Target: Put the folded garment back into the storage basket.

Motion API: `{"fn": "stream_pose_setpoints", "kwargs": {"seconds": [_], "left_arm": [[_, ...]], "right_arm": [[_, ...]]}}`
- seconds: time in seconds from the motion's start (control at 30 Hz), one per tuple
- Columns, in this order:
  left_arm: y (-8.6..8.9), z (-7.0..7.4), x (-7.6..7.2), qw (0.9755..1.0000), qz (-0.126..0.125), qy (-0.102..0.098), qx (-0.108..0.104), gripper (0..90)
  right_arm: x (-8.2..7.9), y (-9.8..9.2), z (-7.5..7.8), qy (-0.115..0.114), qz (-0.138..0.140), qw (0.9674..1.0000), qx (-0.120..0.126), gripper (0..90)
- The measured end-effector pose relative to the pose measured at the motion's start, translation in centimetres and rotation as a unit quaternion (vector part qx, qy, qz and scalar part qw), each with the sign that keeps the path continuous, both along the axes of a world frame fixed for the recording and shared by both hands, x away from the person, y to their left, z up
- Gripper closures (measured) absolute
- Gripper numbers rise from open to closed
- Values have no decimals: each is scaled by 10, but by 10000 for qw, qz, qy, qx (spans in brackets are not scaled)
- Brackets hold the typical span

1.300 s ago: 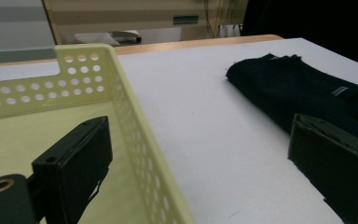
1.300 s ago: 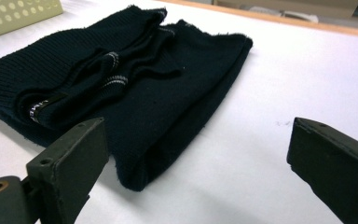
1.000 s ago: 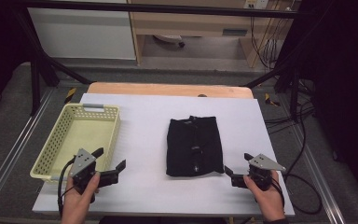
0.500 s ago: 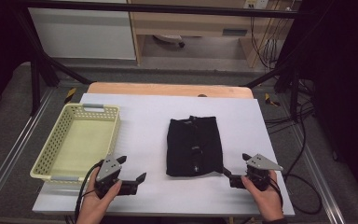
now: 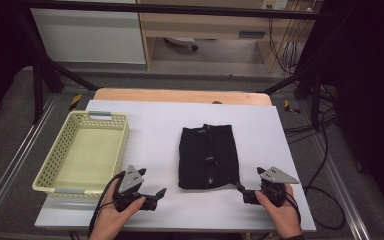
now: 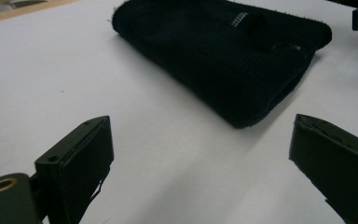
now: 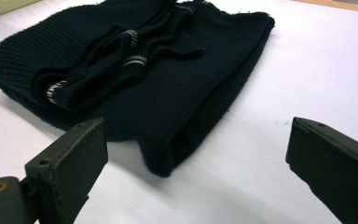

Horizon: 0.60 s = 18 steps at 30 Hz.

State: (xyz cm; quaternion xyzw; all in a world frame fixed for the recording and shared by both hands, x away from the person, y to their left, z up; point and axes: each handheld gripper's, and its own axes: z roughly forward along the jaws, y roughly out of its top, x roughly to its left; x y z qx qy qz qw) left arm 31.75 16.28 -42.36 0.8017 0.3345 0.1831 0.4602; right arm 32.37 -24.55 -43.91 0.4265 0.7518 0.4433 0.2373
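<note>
Now your left gripper [image 5: 156, 194] has slid in toward the folded garment [image 5: 208, 156], jaws wide and empty like your right gripper [image 5: 241, 189]; both near corners are lined up.

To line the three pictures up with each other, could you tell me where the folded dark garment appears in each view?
High view: the folded dark garment lies at the centre of the white table, right of the yellow basket.
Left gripper view: it lies upper centre to right, beyond the open jaws.
Right gripper view: it lies upper left to centre, close ahead of the open jaws.
Shared landmark: the garment's striped trim.
</note>
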Motion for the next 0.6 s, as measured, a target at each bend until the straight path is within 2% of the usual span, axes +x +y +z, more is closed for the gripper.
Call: {"fn": "stream_pose_setpoints", "kwargs": {"seconds": [0.07, 0.13, 0.17, 0.23, 0.27, 0.3, 0.33, 0.43, 0.5, 0.53, 0.6], "left_arm": [[-7, -4, 4, 9998, -158, 88, 59, 88], [-15, -10, 7, 9993, -241, 193, 206, 90], [-20, -13, 8, 9990, -247, 249, 288, 94], [-28, -19, 11, 9982, -265, 374, 393, 156], [-31, -21, 11, 9980, -296, 361, 437, 156], [-35, -23, 12, 9981, -300, 287, 464, 216], [-37, -24, 13, 9980, -296, 276, 479, 231], [-50, -31, 19, 9967, -461, 506, 445, 263], [-61, -34, 24, 9958, -552, 534, 506, 272], [-69, -36, 29, 9938, -636, 659, 627, 345], [-74, -36, 35, 9945, -554, 624, 632, 374]], "right_arm": [[-5, 4, 2, -2, 21, 10000, 2, 52], [-6, 4, 2, -6, 46, 10000, -15, 51], [-6, 4, 1, 17, 56, 10000, -32, 49], [-3, 3, 0, 138, -3, 9999, -33, 49], [-3, 3, 0, 138, -3, 9999, -33, 49], [-2, 2, -1, 194, 0, 9998, -34, 49], [-2, 2, 0, 208, -4, 9998, -4, 49], [-2, 3, 0, 225, 16, 9997, 32, 48], [-2, 2, -1, 229, 50, 9997, 14, 48], [-2, 1, -1, 243, 61, 9997, 45, 49], [-2, 0, -1, 285, 33, 9996, 85, 49]]}}
